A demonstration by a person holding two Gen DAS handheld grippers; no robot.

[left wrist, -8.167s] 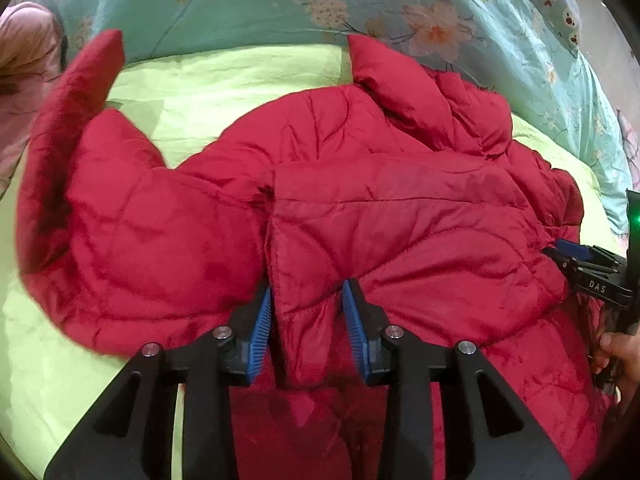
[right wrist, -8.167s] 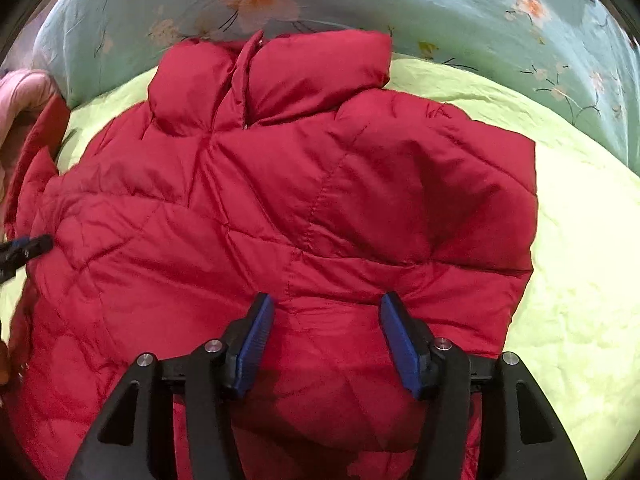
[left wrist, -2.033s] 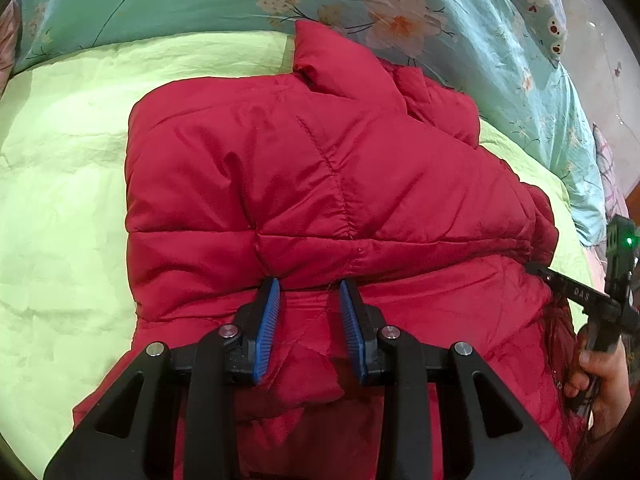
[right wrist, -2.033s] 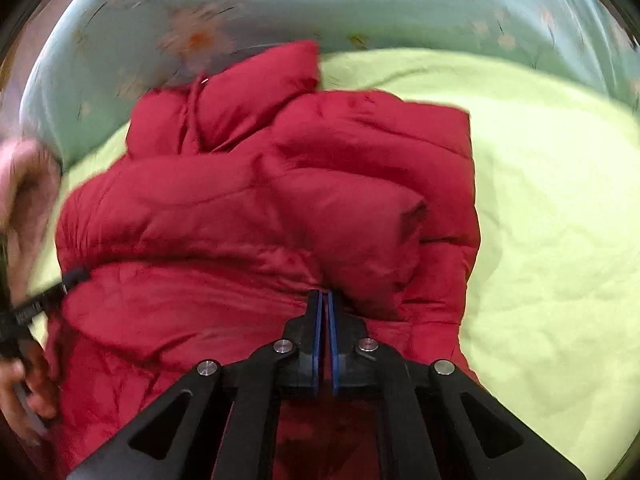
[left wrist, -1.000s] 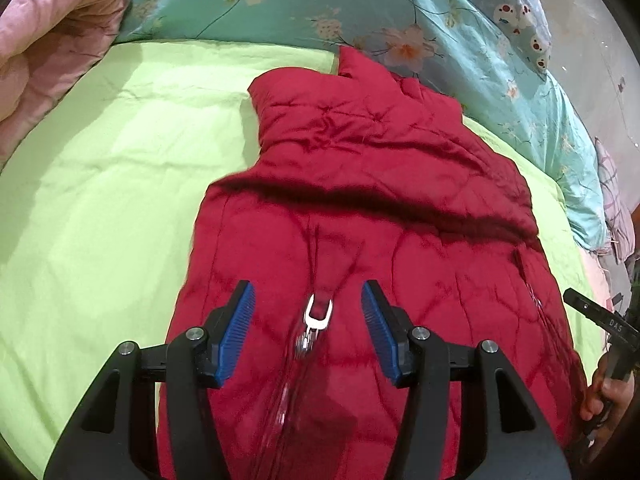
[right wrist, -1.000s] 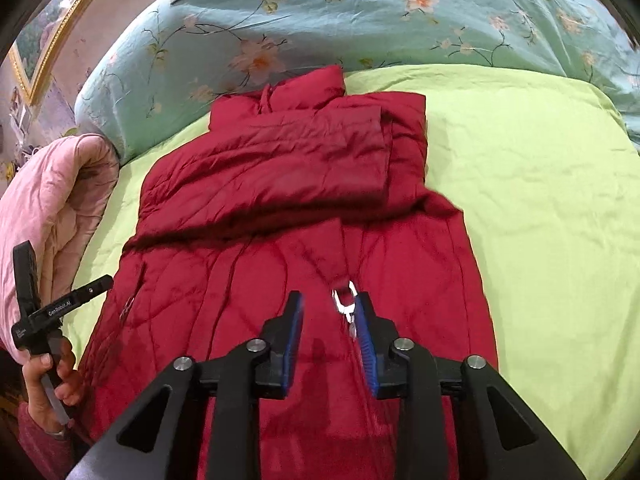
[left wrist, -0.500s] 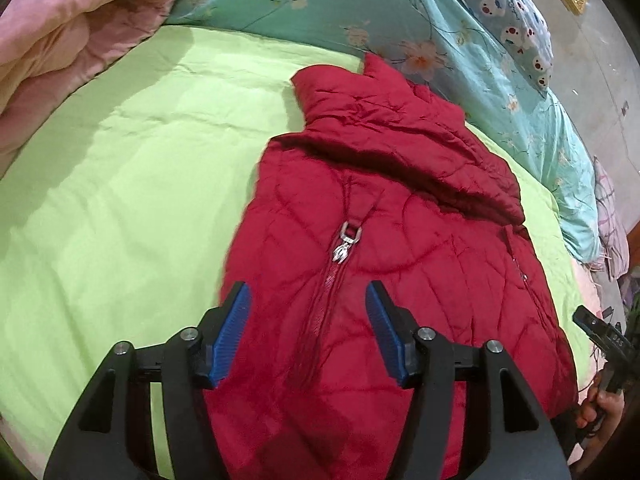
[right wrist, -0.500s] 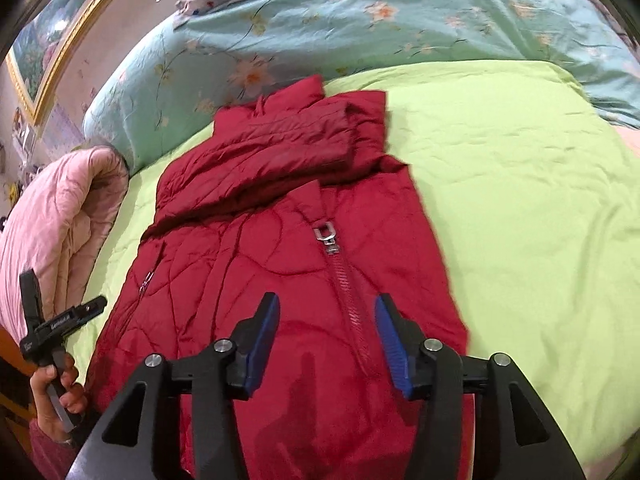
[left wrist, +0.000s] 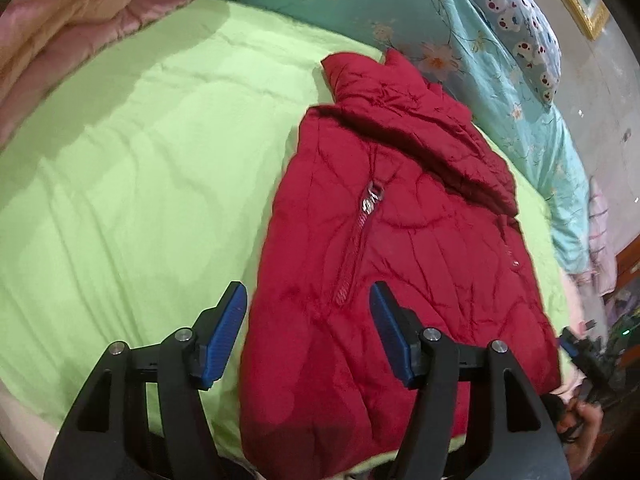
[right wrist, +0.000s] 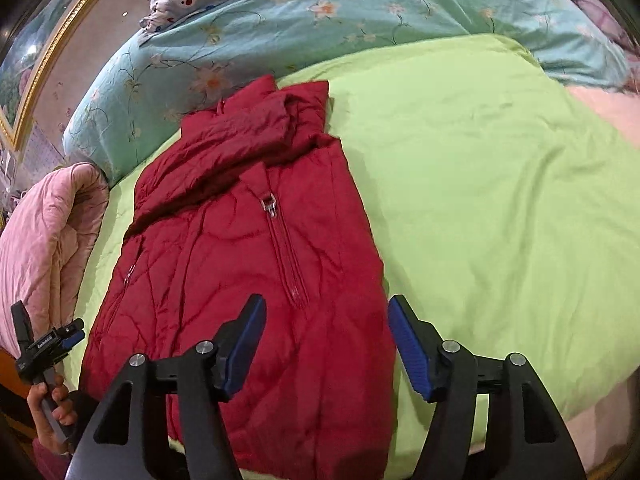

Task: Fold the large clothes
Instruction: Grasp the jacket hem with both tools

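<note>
In your left wrist view, your left gripper stands wide with nothing gripped, jaws just opened further, poised above the hem of the one red jacket lying along the bed's near edge. In your right wrist view, your right gripper also gapes empty, jaws just widened, above that jacket's hem corner; one zipper pull shows.
</note>
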